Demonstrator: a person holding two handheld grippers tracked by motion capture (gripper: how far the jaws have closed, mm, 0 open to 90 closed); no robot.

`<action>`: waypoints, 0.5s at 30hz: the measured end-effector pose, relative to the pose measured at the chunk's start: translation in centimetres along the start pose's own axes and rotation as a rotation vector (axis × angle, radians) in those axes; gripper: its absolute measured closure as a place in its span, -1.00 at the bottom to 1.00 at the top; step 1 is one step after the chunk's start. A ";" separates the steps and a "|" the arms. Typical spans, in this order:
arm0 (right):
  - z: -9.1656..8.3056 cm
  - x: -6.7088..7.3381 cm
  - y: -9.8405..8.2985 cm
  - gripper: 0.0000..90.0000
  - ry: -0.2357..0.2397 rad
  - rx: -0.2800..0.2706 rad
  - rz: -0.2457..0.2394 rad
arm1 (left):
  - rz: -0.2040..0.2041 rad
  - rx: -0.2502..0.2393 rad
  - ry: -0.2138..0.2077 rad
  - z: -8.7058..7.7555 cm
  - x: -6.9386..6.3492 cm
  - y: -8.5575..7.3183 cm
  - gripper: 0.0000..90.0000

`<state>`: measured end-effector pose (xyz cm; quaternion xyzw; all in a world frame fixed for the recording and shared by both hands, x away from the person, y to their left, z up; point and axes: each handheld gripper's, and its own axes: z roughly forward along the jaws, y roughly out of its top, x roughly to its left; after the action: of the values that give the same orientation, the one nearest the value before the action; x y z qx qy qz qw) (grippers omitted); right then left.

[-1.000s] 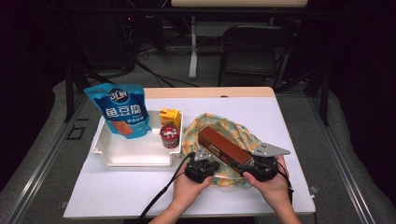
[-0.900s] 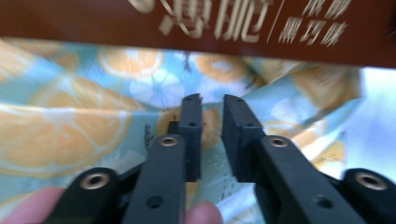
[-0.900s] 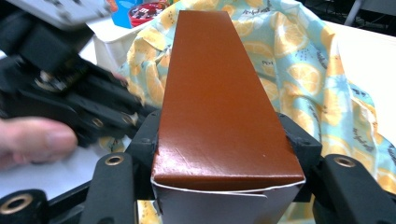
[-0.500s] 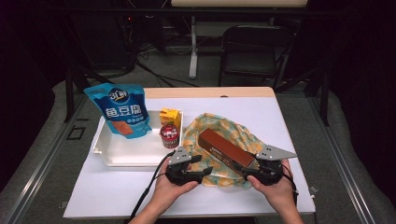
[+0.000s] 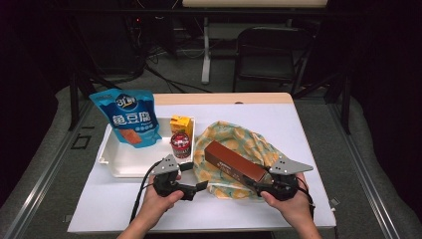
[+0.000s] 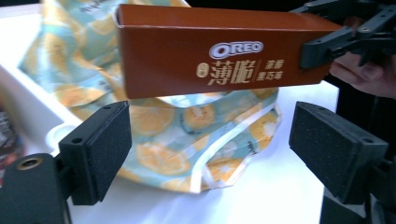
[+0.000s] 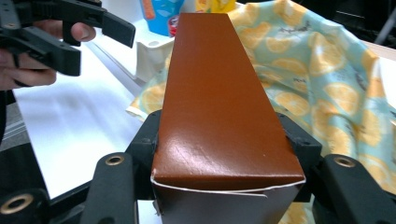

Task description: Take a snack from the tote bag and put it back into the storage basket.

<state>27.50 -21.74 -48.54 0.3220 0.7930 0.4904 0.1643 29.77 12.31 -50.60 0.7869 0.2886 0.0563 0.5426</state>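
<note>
A long brown Oreo box [image 5: 234, 162] is lifted at a slant over a cloth with an orange-slice print [image 5: 234, 137] on the white table. My right gripper [image 5: 256, 181] is shut on the box's near end, and its pads [image 7: 299, 140] press both sides of the box [image 7: 219, 93]. My left gripper [image 5: 194, 177] hovers left of the cloth and is open. Its jaws have just been opening and nothing is between its pads [image 6: 100, 144]. Beyond them lie the cloth [image 6: 177, 121] and the box [image 6: 219, 60], with the right gripper [image 6: 336, 37] on its end.
A white tray [image 5: 119, 159] sits left of the cloth. It holds a blue snack bag [image 5: 128, 119], a yellow carton [image 5: 180, 124] and a small red can [image 5: 180, 144]. A dark chair [image 5: 268, 50] stands behind the table. Bare table lies in front of the left hand.
The left gripper has pulled back to the left from the box and cloth and risen a little, and its jaws have opened. The right gripper and the box have stayed in place.
</note>
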 end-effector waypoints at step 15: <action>0.3 1.1 0.3 -0.02 0.105 -0.024 -0.065 | 0.070 -0.014 -0.027 -1.0 1.6 -0.4 -0.68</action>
<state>26.96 -20.69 -48.33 0.2677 0.8045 0.5107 0.1421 30.59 14.02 -50.90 0.7932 0.2532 0.0669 0.5497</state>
